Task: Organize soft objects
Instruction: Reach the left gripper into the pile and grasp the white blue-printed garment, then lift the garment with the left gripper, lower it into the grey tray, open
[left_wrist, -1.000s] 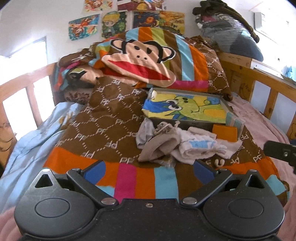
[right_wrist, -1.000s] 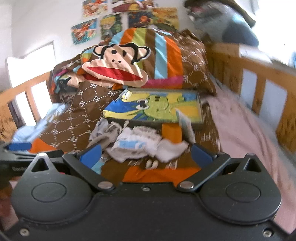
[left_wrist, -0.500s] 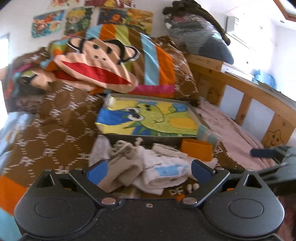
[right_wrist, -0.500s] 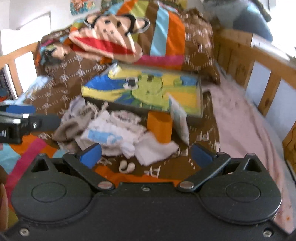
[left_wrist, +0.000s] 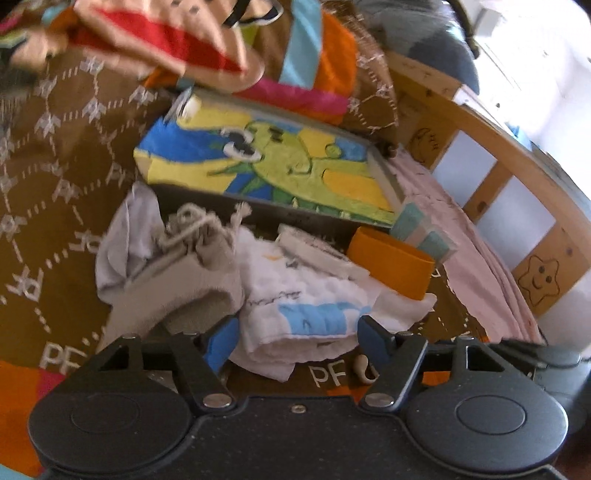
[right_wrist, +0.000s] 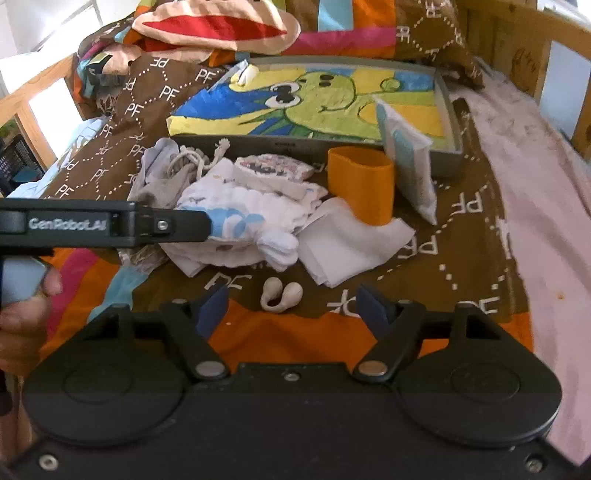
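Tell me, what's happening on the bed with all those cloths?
A person holds a gripper in each hand over a bed. The left gripper is open around the white quilted cloth with the blue patch, not gripping yet. The right gripper hangs open near a small white earpiece. The orange cup and tray sit untouched.

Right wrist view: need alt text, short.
The open right gripper hovers over a pile of white cloths on a patterned blanket. The left gripper reaches in from the left to the pile, before an orange cup and gray tray.
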